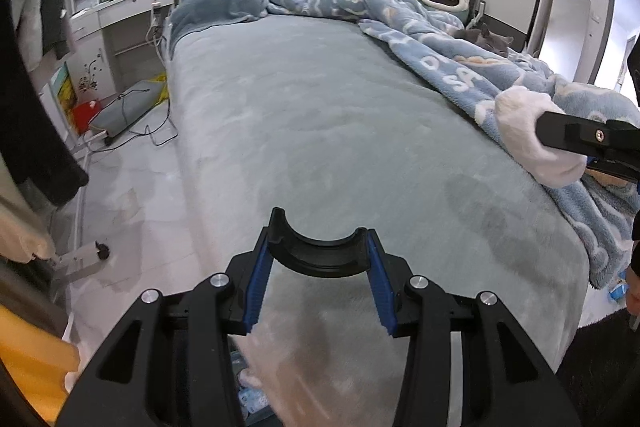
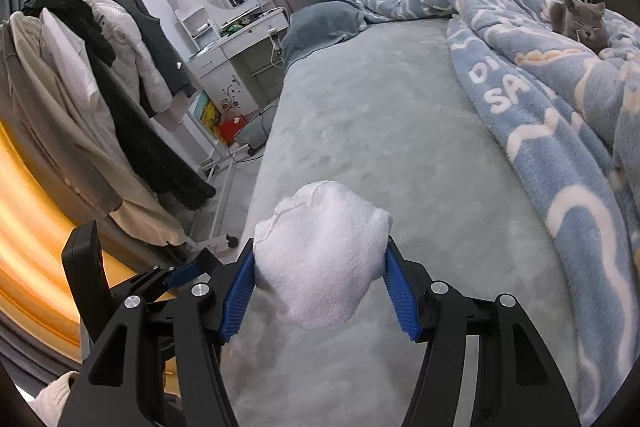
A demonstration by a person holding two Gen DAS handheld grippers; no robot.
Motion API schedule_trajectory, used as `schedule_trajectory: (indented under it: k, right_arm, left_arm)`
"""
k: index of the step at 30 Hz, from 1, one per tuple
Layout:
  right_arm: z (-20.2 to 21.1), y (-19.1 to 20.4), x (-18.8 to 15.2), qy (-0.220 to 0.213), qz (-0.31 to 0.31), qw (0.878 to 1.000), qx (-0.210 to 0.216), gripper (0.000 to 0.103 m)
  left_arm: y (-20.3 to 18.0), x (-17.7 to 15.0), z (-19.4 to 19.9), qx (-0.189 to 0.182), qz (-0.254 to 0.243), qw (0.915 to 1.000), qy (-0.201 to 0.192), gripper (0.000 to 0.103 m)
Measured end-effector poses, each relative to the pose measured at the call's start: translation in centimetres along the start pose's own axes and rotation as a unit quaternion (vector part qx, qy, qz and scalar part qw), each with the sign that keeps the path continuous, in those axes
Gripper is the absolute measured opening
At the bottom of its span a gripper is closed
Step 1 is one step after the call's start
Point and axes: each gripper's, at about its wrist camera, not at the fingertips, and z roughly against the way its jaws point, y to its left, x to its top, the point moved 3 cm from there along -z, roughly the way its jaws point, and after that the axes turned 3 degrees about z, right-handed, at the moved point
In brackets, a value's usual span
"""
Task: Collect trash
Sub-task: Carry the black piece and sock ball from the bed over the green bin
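Our left gripper (image 1: 320, 263) pinching a black curved piece (image 1: 318, 255), our right gripper (image 2: 320, 267) squeezing a white fluffy sock (image 2: 320, 255), over the bed (image 2: 380, 131), grey cat (image 2: 580, 23) on the blue blanket (image 2: 540, 99)

Both the left gripper (image 1: 320, 279) and the right gripper (image 2: 320, 287) are matte black linkages with cut-out arms, round silver pivot bolts behind the jaws, and ribbed blue pads lining the jaws' inner faces.
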Motion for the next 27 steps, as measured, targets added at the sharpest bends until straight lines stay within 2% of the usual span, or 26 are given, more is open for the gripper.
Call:
schedule_trajectory:
  k: [7,16,21,27]
  right_arm:
    - [-0.3,2.7,-1.1,0.007,0.013,1.0,0.01,0.061]
    - [-2.6,6.3,-1.7,0.026,0.041,0.999,0.021,0.061]
    - [-4.2,8.6,-2.1,0.038,0.064,0.997,0.023,0.061]
    - [-6.6,11.9,-2.9,0.058,0.092,0.993,0.038,0.061]
  left_arm:
    - [2.2,-1.5,1.4,0.02,0.017,0.9997,0.002,0.048]
    - [5.3,-3.6,2.3,0.052,0.042,0.9974,0.025,0.048]
    - [7.3,-4.6,2.7,0.073,0.055,0.9951,0.038,0.048]
    - [10.5,-6.3,2.8,0.086,0.093,0.99,0.063,0.048]
